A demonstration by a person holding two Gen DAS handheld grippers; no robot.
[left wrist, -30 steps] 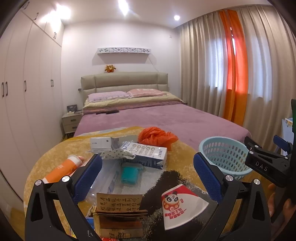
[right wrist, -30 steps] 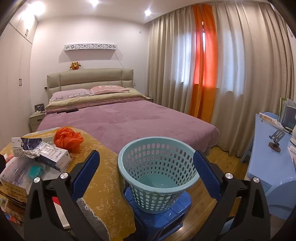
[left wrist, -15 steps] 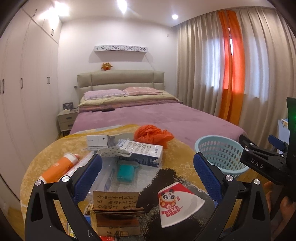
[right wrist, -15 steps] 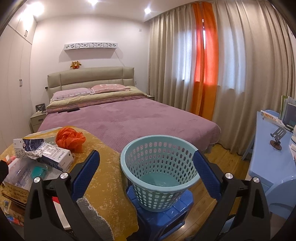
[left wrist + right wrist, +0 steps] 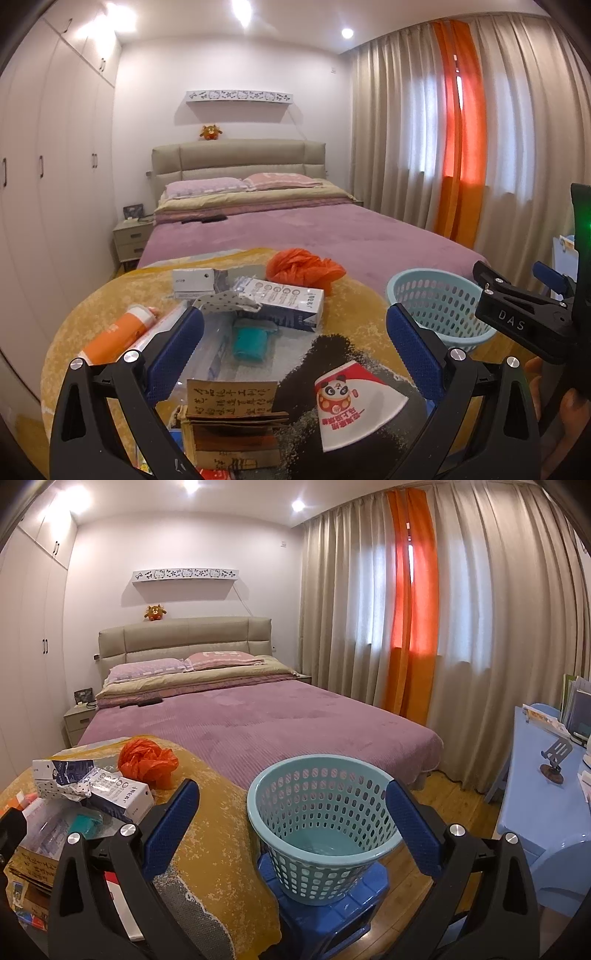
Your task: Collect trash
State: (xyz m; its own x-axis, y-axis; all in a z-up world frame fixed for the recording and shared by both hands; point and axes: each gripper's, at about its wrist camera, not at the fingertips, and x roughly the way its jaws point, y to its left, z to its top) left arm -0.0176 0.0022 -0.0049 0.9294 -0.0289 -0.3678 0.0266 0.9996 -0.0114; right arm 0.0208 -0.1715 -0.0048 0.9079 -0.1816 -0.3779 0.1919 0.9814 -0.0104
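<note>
Trash litters a round table with a yellow cloth (image 5: 92,310): a flattened paper cup with a panda (image 5: 351,398), a folded brown cardboard piece (image 5: 232,410), a crumpled orange plastic bag (image 5: 303,269), a blue-white box (image 5: 288,302), an orange tube (image 5: 114,336) and a teal packet (image 5: 251,339). My left gripper (image 5: 295,347) hovers open above the cup and cardboard, holding nothing. A light blue perforated basket (image 5: 325,823) stands on a blue stool (image 5: 328,919) right of the table. My right gripper (image 5: 291,819) is open in front of the basket, empty.
A bed with a purple cover (image 5: 258,723) fills the room behind the table. Curtains (image 5: 461,627) hang on the right, and a blue desk (image 5: 539,797) with books stands at the far right. White wardrobes (image 5: 44,184) line the left wall. Wooden floor (image 5: 461,812) shows beside the basket.
Both views have shifted slightly, as if both grippers rose or tilted a little. Both stay open, and nothing on the table has moved.
</note>
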